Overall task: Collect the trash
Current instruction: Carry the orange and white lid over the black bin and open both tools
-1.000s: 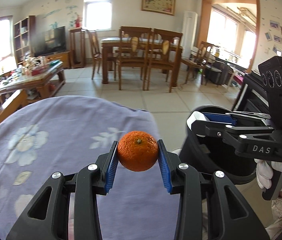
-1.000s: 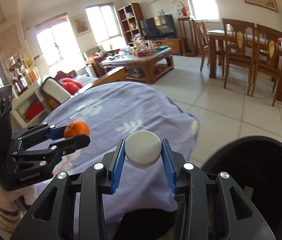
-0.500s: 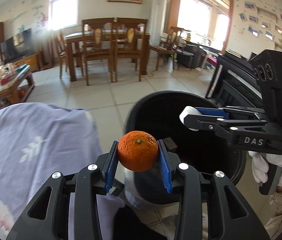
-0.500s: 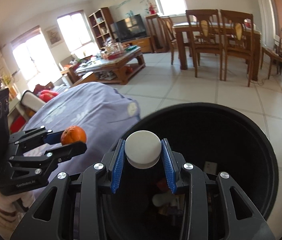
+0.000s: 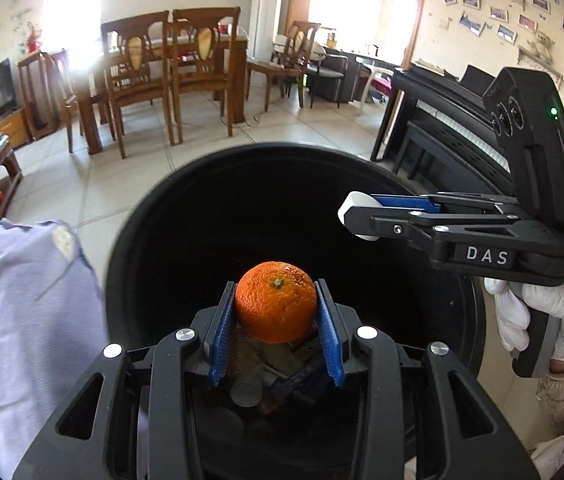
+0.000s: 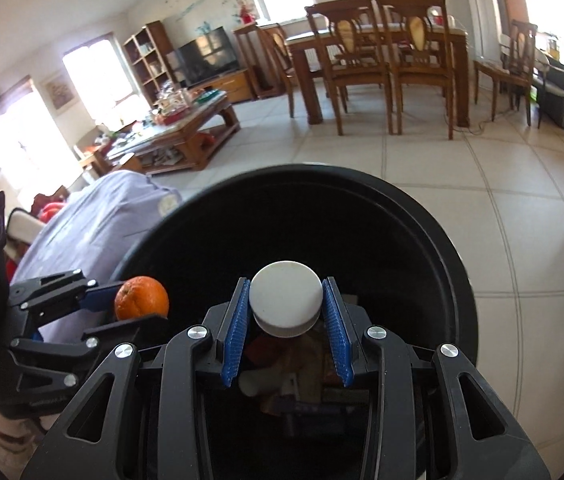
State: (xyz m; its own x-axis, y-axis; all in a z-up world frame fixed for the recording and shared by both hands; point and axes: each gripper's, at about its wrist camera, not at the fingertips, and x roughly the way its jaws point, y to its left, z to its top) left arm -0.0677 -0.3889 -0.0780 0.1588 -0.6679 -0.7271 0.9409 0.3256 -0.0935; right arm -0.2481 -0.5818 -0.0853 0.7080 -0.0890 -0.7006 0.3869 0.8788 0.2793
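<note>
Black plastic forms the trash bin (image 5: 129,264), whose round mouth fills the lower centre of both wrist views. An orange (image 5: 275,307) is gripped between the blue pads of the left tool (image 5: 275,312), the jaws standing partly closed and pressed against the fruit on either side. In the left wrist view the fruit is seen directly over the dark opening, well inside the rim.

A white round cap (image 6: 286,298), with a short neck beneath it suggesting the top of a bottle or jar, is clamped in the same manner by the right tool (image 6: 286,308). Its flat face is turned toward the camera, and it too is placed over the bin mouth, inside the near rim. What hangs below the cap cannot be identified with confidence, the view there being dark.

In the left wrist view the right tool is seen at right centre, carried by a white-gloved hand (image 5: 538,312), with its tip reaching over the opening. Discarded items (image 6: 282,376) are noted at the bottom of the bin. A lilac flowered cloth (image 5: 21,300) is recorded at the left edge, just beside the bin.

Both held things are judged to lie above the bin interior, so that release alone is judged sufficient; neither tool is judged nearer than the other.
</note>
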